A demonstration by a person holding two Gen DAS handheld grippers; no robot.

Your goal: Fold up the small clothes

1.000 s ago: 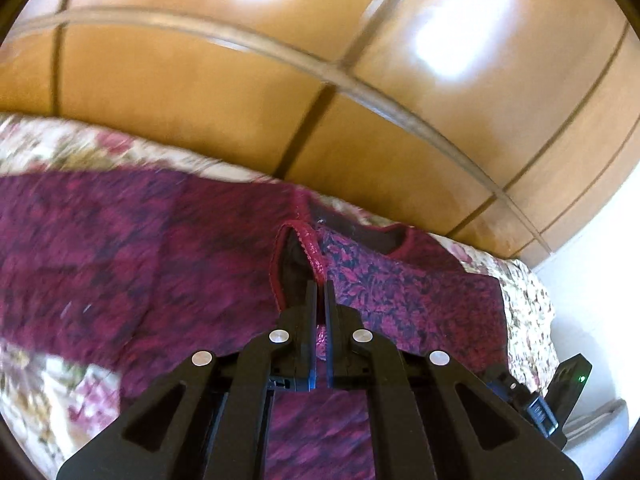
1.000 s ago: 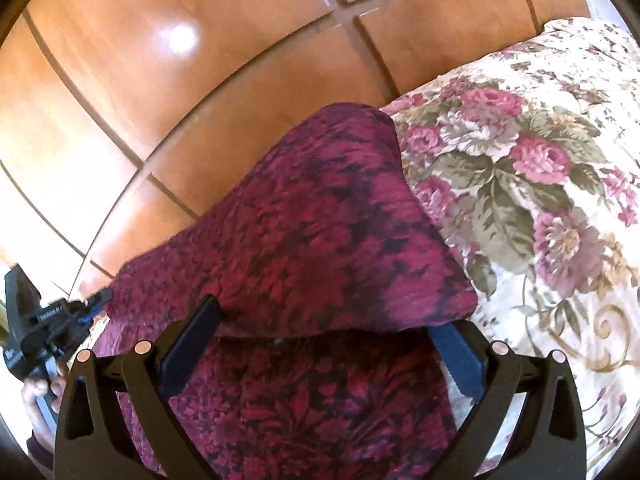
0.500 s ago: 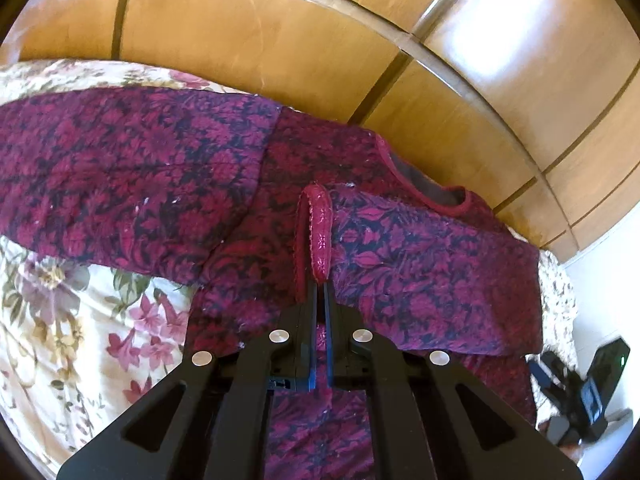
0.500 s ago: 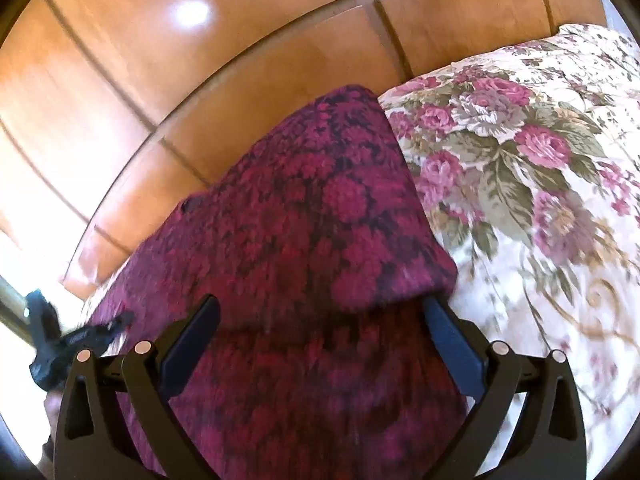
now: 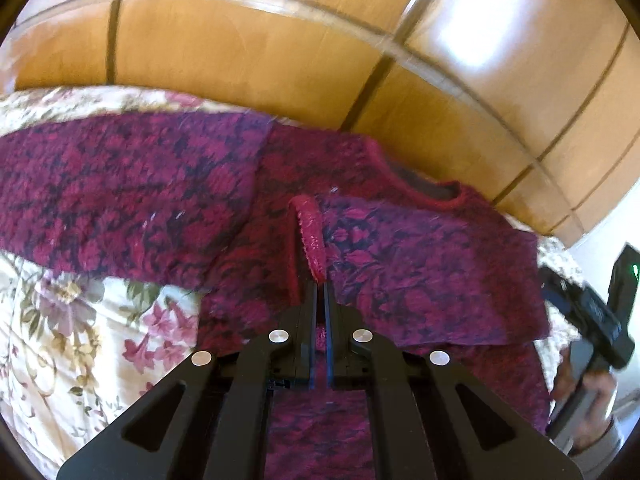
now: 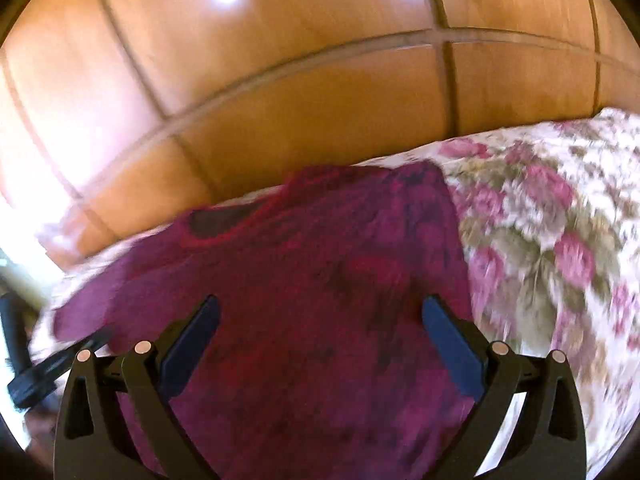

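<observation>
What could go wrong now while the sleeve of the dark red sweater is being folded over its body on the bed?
1. The left gripper pinches only the thin red cuff, so the cuff may slip out or the sleeve may land twisted.
2. The right gripper is open above the sweater and holds nothing, so the body could drag across the floral bedspread.
3. The other sleeve lies unfolded and may bunch.

No text, label, brand, number or sign can be read in either view, and the only mark is a small green light on the black tool (image 5: 592, 320) at the right edge of the left wrist view.
</observation>
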